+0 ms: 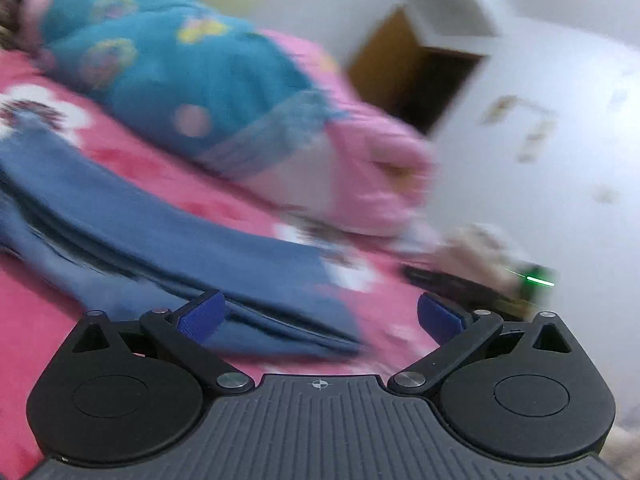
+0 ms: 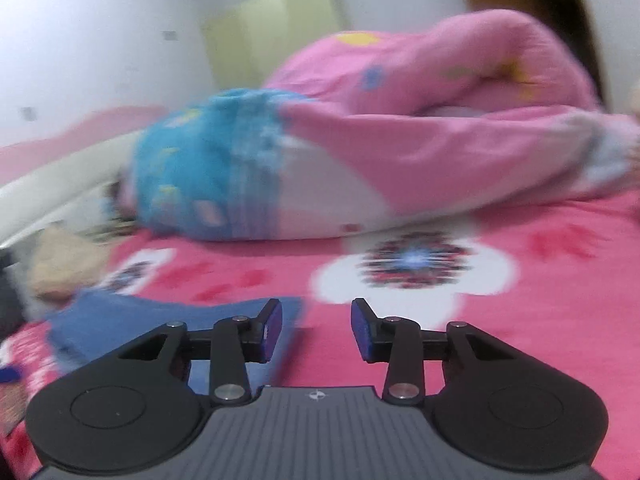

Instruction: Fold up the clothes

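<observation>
Lying on the bed sheet (image 1: 224, 196) is the blue garment (image 1: 168, 240), folded into flat layers, its edges stacked one over another. The sheet is hot pink w/ white flower prints. In the left wrist view the garment runs from the left edge down toward the left tongs (image 1: 320, 316), whose jaws stand wide apart w/ nothing between them; the left blue pad (image 1: 200, 314) sits just over the garment's near edge, though whether it touches the cloth can't be told (both views are motion-blurred).

In the right wrist view the right tongs (image 2: 316, 330) are also apart and empty, though less wide. The same garment (image 2: 132, 324) shows at lower left, its corner reaching behind the left-hand pad (image 2: 273, 330); the gap between the pads looks onto bare pink sheet, not onto cloth. A large white flower print (image 2: 416, 266) w/ a dark patterned centre lies ahead on the sheet.

Further back on the bed is a bunched quilt (image 2: 420, 128), pink on one part and teal w/ small coloured spots on the other (image 1: 160, 52). Behind it are white walls and a pale yellow-green cupboard (image 2: 272, 28). The left view also shows a small green light (image 1: 538, 279) past the bed edge, too blurred to identify.
</observation>
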Motion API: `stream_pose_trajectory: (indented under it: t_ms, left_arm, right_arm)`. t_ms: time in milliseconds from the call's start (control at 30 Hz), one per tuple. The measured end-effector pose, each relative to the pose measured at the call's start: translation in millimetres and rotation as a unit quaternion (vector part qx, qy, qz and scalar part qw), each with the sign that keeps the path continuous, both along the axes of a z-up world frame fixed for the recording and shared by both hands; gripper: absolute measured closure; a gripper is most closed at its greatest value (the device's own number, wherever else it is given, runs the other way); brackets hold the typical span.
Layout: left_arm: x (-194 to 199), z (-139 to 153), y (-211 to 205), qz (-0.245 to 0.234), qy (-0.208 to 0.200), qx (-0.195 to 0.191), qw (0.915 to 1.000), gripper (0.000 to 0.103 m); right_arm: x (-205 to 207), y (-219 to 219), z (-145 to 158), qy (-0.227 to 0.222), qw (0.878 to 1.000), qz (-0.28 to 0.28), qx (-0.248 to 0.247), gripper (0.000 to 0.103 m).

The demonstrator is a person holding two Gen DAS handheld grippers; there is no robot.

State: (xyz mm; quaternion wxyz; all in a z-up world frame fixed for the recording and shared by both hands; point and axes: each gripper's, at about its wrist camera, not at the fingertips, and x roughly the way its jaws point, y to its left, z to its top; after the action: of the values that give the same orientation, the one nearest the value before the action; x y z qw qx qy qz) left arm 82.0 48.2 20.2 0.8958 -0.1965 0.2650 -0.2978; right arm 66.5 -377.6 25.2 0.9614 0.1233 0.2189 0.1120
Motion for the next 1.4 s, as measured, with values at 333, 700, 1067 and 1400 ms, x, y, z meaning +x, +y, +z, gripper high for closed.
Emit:
stream_pose_trajectory:
  t_ms: [333,700,1067,1400]
  left_arm:
    - [74,-53,-50,0.183,-0.012,0.217,0.9588,0.003]
    - [70,-61,-57,0.186,-0.032,0.253,0.949,0.0]
    - [68,-63,-55,0.187,-0.037,0.241,0.9516,0.0]
    - [68,-65,-56,0.189,-0.038,0.242,0.9509,0.0]
  right_arm:
    - [17,68,-48,0.032,0.979,0.163,-0.121,0.076]
    - [63,60,-66,0.071,0.973,0.181,-0.123,0.077]
    - [117,26,-56,0.074,0.99,0.112,-0.041,0.087]
    - [148,-15,-82,0.127,0.99,0.027,0.046,0.086]
